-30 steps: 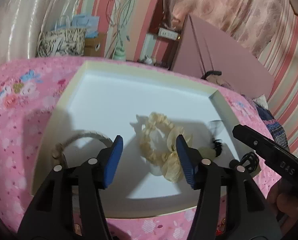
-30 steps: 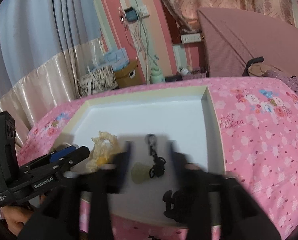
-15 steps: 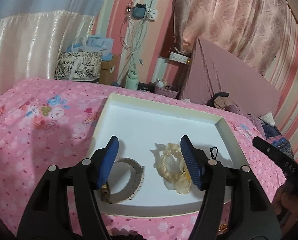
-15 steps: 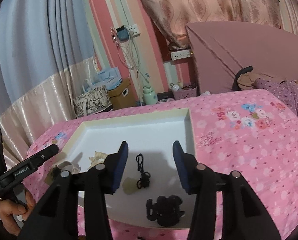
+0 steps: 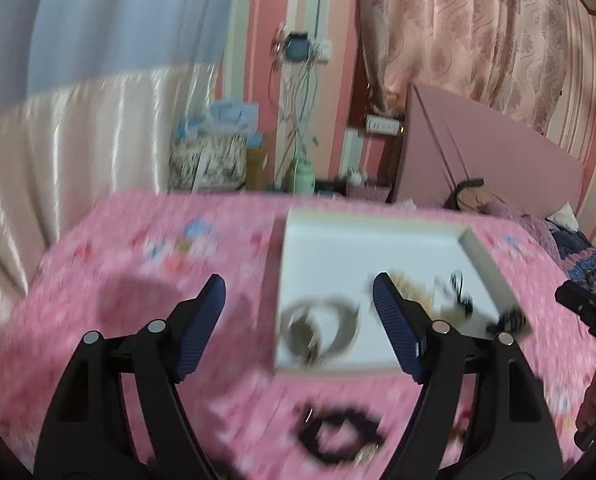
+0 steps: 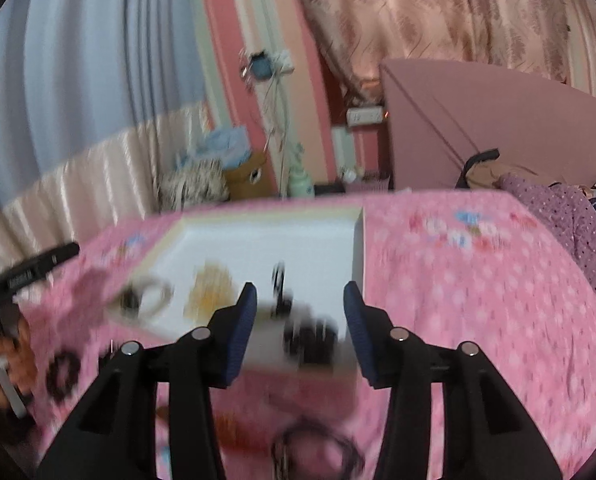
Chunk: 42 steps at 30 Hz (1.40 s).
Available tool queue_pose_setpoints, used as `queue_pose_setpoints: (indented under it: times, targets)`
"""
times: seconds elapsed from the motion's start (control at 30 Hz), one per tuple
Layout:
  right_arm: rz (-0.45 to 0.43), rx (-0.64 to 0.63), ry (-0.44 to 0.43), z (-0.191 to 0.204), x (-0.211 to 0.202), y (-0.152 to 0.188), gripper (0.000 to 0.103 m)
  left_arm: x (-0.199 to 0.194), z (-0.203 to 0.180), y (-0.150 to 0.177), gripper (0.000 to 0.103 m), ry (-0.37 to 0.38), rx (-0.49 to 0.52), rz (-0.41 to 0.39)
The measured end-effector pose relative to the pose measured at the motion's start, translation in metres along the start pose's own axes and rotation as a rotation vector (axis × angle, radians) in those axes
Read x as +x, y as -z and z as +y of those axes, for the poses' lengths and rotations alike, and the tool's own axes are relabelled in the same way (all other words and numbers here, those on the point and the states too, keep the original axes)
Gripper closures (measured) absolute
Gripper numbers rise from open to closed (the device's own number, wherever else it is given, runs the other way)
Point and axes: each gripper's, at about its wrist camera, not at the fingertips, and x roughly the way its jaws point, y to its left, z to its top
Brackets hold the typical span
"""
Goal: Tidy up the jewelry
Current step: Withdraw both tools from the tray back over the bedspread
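1. Hovering above the pink floral bedspread (image 5: 130,264), the left gripper (image 5: 298,300) is spreading its blue-padded jaws wide and holding nothing.
2. The right gripper (image 6: 298,308) is likewise gaping wide over the near edge of the white tray (image 6: 258,240), gripping nothing.
3. The tray is lying flat on the bedspread, and four pieces are sitting inside it: a grey bracelet (image 5: 320,326) at the left, a cream scrunchie (image 6: 212,292) beside it, a black corded piece (image 6: 280,288) further right, and a black hair claw (image 6: 310,338) at the near right corner.
4. A black scrunchie (image 5: 338,434) is resting on the bedspread outside the tray, just in front of its near edge.
5. Both views are blurring, so finer details are proving hard to tell.
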Motion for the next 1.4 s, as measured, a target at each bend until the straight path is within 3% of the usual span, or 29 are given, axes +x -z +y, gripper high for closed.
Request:
queue_pose_setpoints:
  times: [0.1, 0.17, 0.5, 0.57, 0.63, 0.77, 1.0, 1.23, 1.3, 1.33, 1.4]
  targets:
    - [0.074, -0.017, -0.062, 0.012, -0.007, 0.033, 0.059, -0.014, 0.017, 0.031, 0.027, 0.001, -0.022, 0.033]
    - [0.114, -0.039, -0.09, 0.019, -0.008, 0.05, 0.065, -0.021, 0.02, 0.047, 0.027, 0.006, -0.017, 0.049]
    - [0.246, -0.1, -0.084, 0.042, 0.022, 0.086, 0.073, -0.029, 0.02, 0.087, 0.026, -0.007, 0.021, 0.069]
    - [0.28, -0.109, -0.066, 0.043, 0.028, 0.092, 0.088, -0.025, 0.019, 0.092, 0.026, -0.004, 0.023, 0.082]
    - [0.275, -0.106, -0.075, 0.041, 0.024, 0.092, 0.097, -0.022, 0.017, 0.099, 0.026, -0.002, 0.03, 0.096]
    - [0.226, -0.073, -0.096, 0.033, 0.002, 0.089, 0.1, -0.023, 0.019, 0.101, 0.024, 0.007, 0.022, 0.089]
    - [0.126, 0.003, -0.164, 0.017, -0.034, 0.071, 0.1, -0.022, 0.019, 0.103, 0.024, 0.014, 0.019, 0.096]
    - [0.217, -0.023, -0.102, 0.022, -0.005, 0.083, 0.096, -0.02, 0.017, 0.103, 0.024, 0.008, 0.028, 0.103]
    - [0.233, -0.025, -0.08, 0.024, 0.006, 0.087, 0.083, -0.019, 0.017, 0.104, 0.024, 0.006, 0.028, 0.105]
    - [0.235, -0.022, -0.08, 0.024, 0.008, 0.088, 0.068, -0.018, 0.017, 0.104, 0.023, 0.006, 0.027, 0.106]
    - [0.237, -0.014, -0.087, 0.025, 0.013, 0.089, 0.066, -0.017, 0.017, 0.104, 0.023, 0.004, 0.028, 0.11]
